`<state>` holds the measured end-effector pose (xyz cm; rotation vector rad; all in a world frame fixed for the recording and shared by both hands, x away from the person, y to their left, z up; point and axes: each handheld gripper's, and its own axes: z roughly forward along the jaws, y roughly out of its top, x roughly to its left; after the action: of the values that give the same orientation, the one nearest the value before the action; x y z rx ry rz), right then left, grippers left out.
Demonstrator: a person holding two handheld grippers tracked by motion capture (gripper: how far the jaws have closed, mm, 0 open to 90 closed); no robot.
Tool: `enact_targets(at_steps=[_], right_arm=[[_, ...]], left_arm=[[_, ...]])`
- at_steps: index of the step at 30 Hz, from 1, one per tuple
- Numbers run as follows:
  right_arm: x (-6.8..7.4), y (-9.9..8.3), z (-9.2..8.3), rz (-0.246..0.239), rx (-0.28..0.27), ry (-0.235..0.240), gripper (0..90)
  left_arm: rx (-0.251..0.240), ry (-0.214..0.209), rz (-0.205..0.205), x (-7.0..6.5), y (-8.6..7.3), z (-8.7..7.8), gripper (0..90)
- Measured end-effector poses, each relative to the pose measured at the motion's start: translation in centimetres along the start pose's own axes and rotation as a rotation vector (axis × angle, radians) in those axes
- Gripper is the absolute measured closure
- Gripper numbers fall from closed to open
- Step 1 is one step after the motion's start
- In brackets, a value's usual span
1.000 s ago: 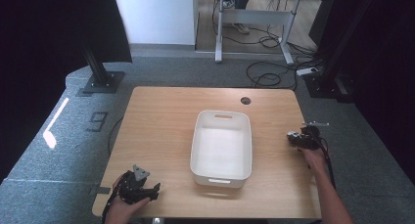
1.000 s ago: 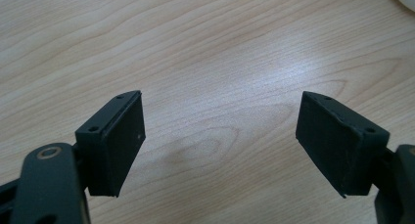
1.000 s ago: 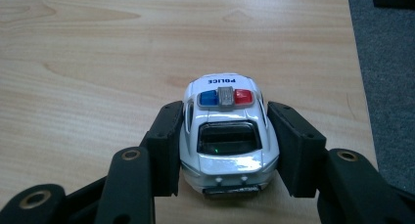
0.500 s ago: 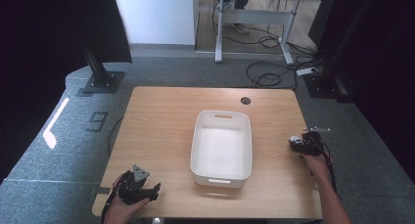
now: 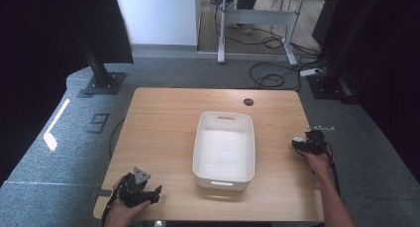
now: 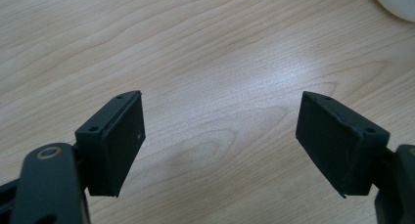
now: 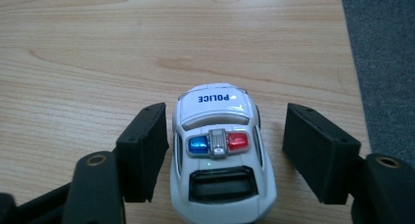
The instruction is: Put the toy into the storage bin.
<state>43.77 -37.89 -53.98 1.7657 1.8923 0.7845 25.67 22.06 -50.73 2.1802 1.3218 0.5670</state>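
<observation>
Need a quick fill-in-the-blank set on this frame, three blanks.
1. The word printed on the toy car is ____.
2. The right tongs have just been opening; the car stands between their jaws on the ____.
3. The white bin on the table holds ____.

Missing words: POLICE; table; nothing

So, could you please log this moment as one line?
right hand-held gripper: jaws just opened, astride toy police car, unclamped | left hand-held gripper: open, empty | white bin: empty, mid-table

Both tongs, left [image 5: 148, 195] and right [image 5: 298, 143], gape, right just opening
</observation>
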Motion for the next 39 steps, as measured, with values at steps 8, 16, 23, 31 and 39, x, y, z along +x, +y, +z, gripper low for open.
enact_targets(at_steps=[8,16,23,31,39], right_arm=[[0.6,0.0,0.1,-0.019,0.002,-0.02,48.4],[0.8,0.0,-0.2,-0.009,0.023,-0.018,49.7],[1.0,0.0,-1.1,0.006,0.005,0.02,49.9],[0.9,-0.3,-2.6,0.027,-0.017,0.05,49.9],[1.2,-0.5,-4.0,0.034,-0.045,0.07,49.9]], left_arm=[[-0.001,0.0,-0.001,0.1,0.0,0.0,19.2],[0.0,-0.005,0.002,0.1,0.1,0.1,19.2],[0.001,-0.013,0.006,0.0,0.3,0.3,19.2],[-0.005,-0.019,0.013,0.1,0.4,0.5,19.2],[-0.011,-0.027,0.017,0.0,0.6,0.5,19.2]])
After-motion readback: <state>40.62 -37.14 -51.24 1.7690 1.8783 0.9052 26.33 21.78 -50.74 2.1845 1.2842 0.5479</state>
